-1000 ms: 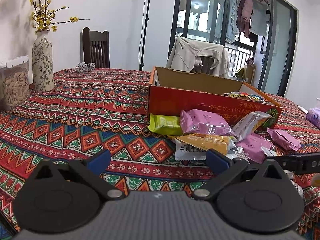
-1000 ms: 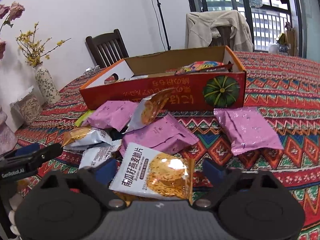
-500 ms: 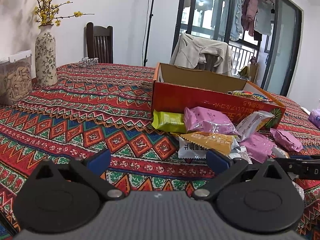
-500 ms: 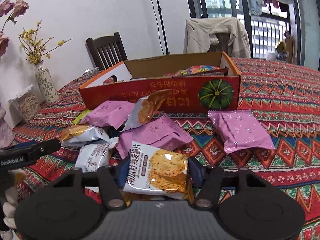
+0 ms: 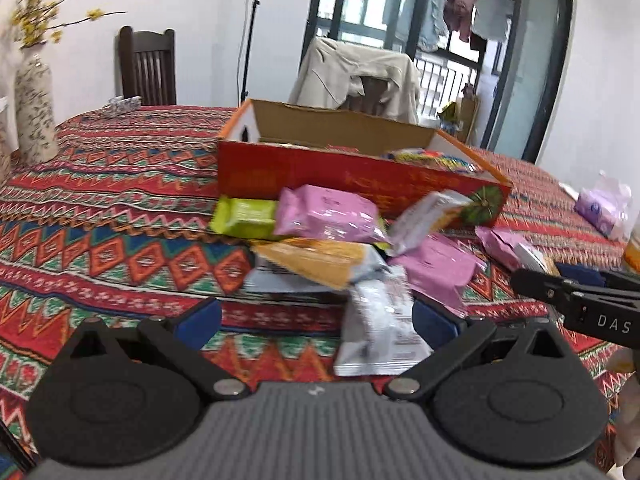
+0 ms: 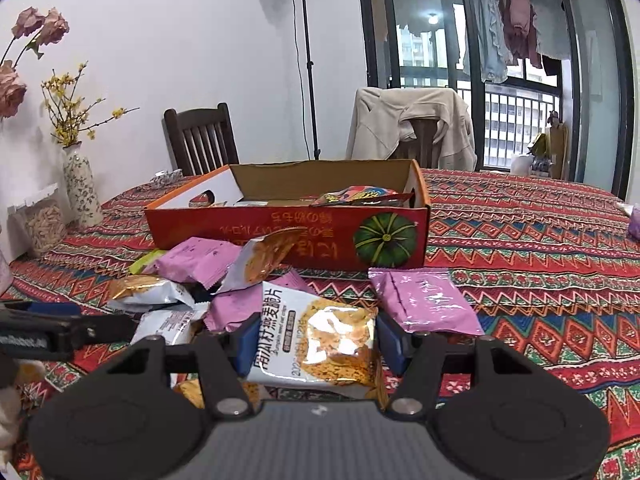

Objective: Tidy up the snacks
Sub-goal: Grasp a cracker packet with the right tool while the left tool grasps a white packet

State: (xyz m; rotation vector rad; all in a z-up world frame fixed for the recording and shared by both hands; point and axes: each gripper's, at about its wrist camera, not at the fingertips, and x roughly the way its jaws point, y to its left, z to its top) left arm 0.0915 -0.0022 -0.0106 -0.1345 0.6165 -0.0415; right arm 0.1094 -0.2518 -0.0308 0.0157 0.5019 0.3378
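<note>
From my left wrist view the snack pile (image 5: 340, 248) smears with motion blur, so I cannot read any wrapper. The red box (image 6: 288, 236) hides most of its contents behind its front wall. The jar (image 6: 40, 224) and the pink flowers (image 6: 24, 60) are cut off at the right wrist view's left edge.

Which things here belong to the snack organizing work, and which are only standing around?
Belong to the job:
- oat crisp packet, clamped in the right gripper
- red cardboard box
- loose pink packet
- green packet
- left gripper, jaws apart

Only standing around:
- flower vase
- dark wooden chair
- beige jacket
- light stand
</note>
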